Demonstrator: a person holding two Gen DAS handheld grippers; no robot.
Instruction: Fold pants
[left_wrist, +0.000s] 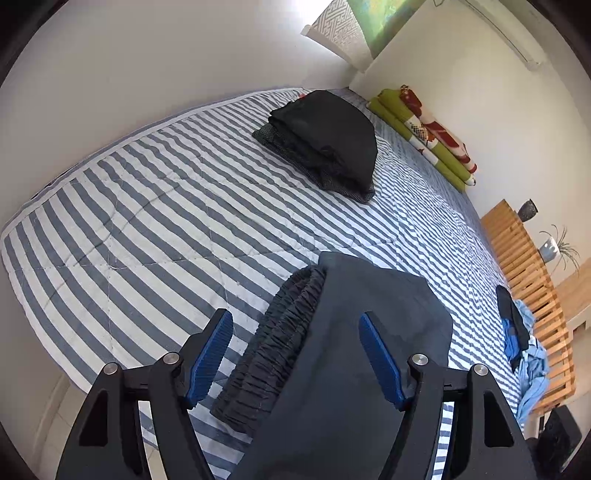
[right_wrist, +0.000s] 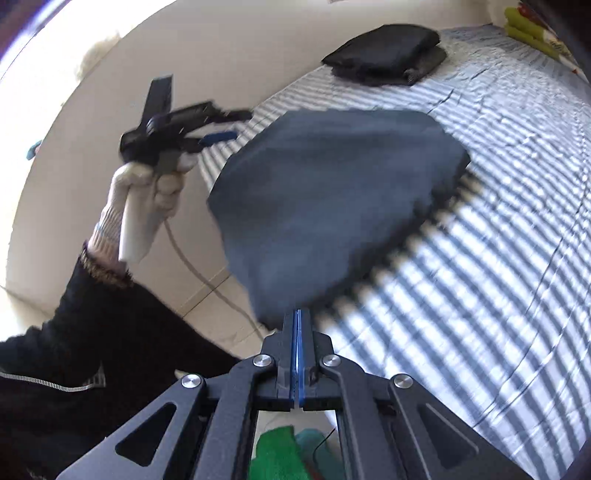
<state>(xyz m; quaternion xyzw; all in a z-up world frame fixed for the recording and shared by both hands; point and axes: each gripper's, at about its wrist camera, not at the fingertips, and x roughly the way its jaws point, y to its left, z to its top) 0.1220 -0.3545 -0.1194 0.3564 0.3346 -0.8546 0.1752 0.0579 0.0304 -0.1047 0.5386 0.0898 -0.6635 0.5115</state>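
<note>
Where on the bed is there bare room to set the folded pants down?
Free: the wide striped cover between the grey pants and the black pile, out to the wall-side edge. Crowded: the far end with the green bedding, and the slatted-side edge, where blue clothes lie.

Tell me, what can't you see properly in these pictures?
- Right wrist view: the grey pants and striped bedcover are motion-blurred.
- Right wrist view: whether the shut right gripper pinches cloth; the blur hides it.
- Left wrist view: the pants' near end, behind the left gripper.
</note>
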